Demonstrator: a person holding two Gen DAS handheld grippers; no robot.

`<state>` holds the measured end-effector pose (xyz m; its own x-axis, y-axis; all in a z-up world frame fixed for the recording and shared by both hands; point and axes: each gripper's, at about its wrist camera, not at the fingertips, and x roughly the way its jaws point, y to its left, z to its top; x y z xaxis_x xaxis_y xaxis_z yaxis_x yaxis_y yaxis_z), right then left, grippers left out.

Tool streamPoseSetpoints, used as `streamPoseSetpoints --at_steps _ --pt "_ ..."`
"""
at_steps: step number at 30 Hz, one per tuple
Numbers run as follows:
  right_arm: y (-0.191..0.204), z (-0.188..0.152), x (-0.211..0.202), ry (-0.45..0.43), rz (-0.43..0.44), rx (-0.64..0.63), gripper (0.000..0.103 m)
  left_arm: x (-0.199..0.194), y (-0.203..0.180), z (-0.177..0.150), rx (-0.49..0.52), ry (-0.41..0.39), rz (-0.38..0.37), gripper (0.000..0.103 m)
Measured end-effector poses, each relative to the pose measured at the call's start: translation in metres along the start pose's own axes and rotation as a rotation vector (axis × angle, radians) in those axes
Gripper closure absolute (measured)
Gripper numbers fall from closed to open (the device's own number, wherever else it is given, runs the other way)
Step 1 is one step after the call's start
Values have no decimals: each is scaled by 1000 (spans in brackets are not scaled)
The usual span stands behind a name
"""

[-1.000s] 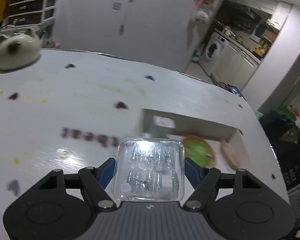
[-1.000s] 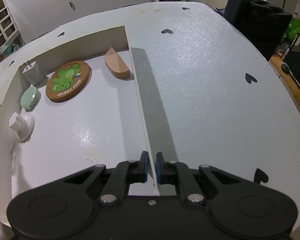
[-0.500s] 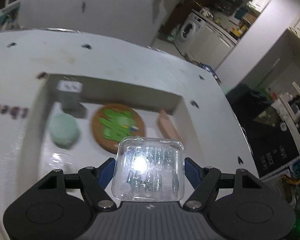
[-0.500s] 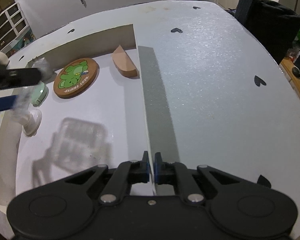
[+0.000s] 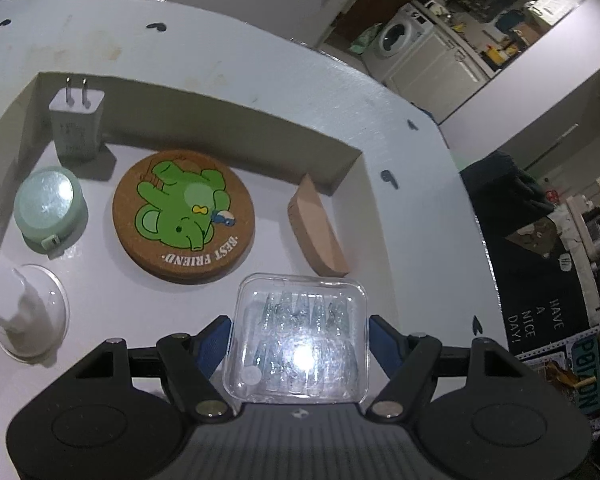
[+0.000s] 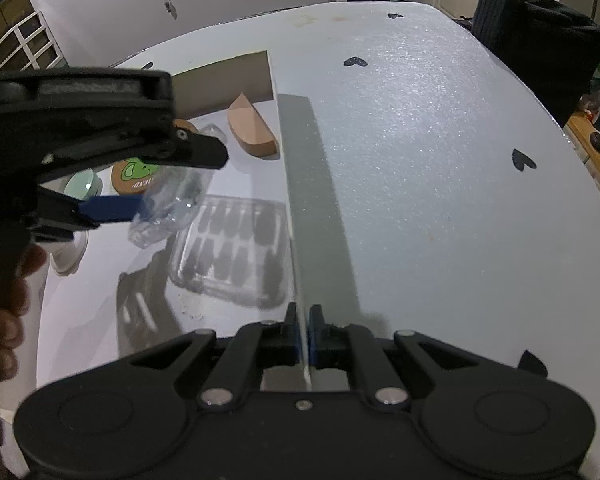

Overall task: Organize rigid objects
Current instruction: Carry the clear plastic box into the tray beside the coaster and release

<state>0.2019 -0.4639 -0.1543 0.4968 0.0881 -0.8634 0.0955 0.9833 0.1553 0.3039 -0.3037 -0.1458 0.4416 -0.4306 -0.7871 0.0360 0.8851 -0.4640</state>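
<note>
My left gripper [image 5: 300, 332] is shut on a clear plastic case [image 5: 300, 336] and holds it above the floor of a shallow white box [image 5: 204, 92]. In the right wrist view the case [image 6: 172, 204] hangs over its own shadow, with the left gripper [image 6: 140, 184] reaching in from the left. My right gripper [image 6: 302, 328] is shut on the box's right wall [image 6: 292, 216] at its near end. In the box lie a round cork coaster with a green elephant [image 5: 184, 216], a tan wooden piece [image 5: 318, 232], a mint round case [image 5: 50, 208], a white charger plug [image 5: 76, 124] and a white suction hook [image 5: 22, 316].
The box sits on a white table [image 6: 420, 140] with small black heart marks. A dark bag or chair [image 6: 540, 60] stands past the table's far right edge. A washing machine [image 5: 404, 36] and cupboards are in the background.
My left gripper has carried the clear case from over the table to low over the box floor. My right gripper has stayed clamped on the box wall.
</note>
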Motion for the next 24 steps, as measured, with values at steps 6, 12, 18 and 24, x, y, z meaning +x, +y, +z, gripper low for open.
streamPoseSetpoints --at_steps 6,12,18,24 --pt "4 1 1 3 -16 -23 98 9 -2 2 4 -21 37 29" --pt "2 2 1 2 -10 -22 98 13 -7 3 20 -21 44 16" --pt "2 1 1 -6 -8 -29 98 9 -4 -1 3 -1 52 7" --pt "2 -2 -3 -6 -2 -32 98 3 -3 -6 1 3 53 1"
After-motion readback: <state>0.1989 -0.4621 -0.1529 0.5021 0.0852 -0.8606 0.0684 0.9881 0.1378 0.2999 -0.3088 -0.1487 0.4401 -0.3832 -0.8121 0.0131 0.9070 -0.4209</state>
